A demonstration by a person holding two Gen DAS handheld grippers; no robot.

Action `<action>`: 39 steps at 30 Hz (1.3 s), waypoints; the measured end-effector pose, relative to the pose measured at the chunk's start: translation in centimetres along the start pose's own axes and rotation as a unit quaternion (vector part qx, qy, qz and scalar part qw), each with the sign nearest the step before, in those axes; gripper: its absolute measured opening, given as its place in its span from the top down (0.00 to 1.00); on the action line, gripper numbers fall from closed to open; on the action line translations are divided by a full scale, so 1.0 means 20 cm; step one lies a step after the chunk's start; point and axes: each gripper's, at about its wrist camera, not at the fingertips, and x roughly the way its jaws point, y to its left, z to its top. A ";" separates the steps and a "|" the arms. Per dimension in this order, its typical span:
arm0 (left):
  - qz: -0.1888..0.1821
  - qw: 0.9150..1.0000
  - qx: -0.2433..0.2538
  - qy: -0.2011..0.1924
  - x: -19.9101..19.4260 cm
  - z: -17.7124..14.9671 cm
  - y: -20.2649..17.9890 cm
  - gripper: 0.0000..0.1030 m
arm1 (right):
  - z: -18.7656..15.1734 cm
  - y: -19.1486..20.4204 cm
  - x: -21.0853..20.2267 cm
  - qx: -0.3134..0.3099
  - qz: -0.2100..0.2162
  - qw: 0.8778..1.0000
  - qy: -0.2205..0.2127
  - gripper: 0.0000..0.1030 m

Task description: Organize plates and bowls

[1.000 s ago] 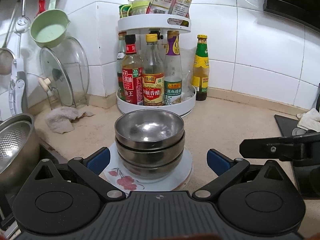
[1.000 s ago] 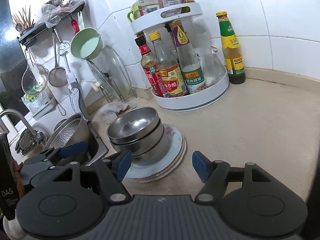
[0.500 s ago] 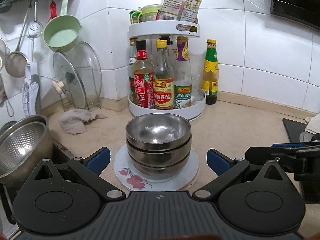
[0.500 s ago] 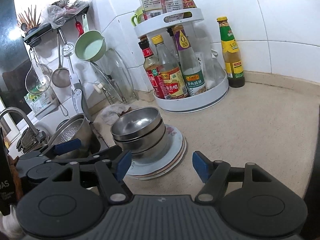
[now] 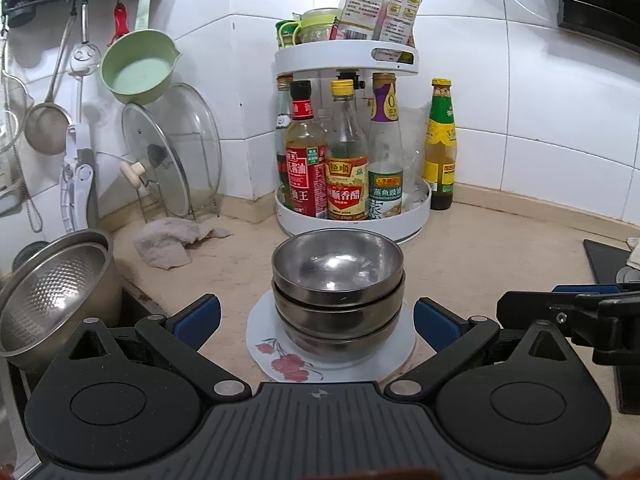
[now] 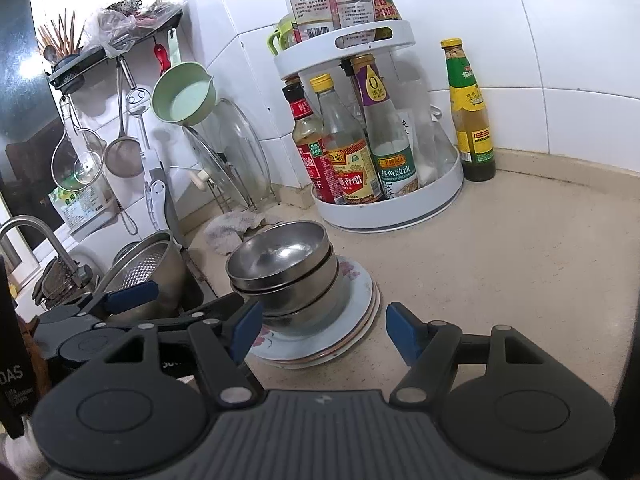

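The left gripper (image 5: 316,316) stands with jaws wide apart, its blue pads (image 5: 198,317) at either side of the plate stack (image 5: 280,356) and touching nothing. The right gripper (image 6: 324,326) is likewise open and empty, the plates at its 11 o'clock. Three nested steel bowls (image 5: 337,280) sit upright on the flowered plates at the counter's (image 6: 500,264) near centre. At 10 o'clock of the bowls lies a crumpled cloth (image 5: 172,242); a steel colander (image 5: 52,296) stands at 9 o'clock. Beyond, at 12 o'clock, a two-tier white rack (image 5: 352,220) holds sauce bottles.
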 end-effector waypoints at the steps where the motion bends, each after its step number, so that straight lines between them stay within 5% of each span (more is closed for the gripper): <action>1: 0.002 1.000 -0.001 0.000 0.00 0.00 0.00 0.00 | 0.00 0.00 0.00 0.000 0.001 1.000 0.000 0.35; 39: 0.031 1.000 0.001 -0.004 -0.04 -0.01 0.05 0.00 | 0.00 0.05 0.03 -0.007 0.009 1.000 0.000 0.32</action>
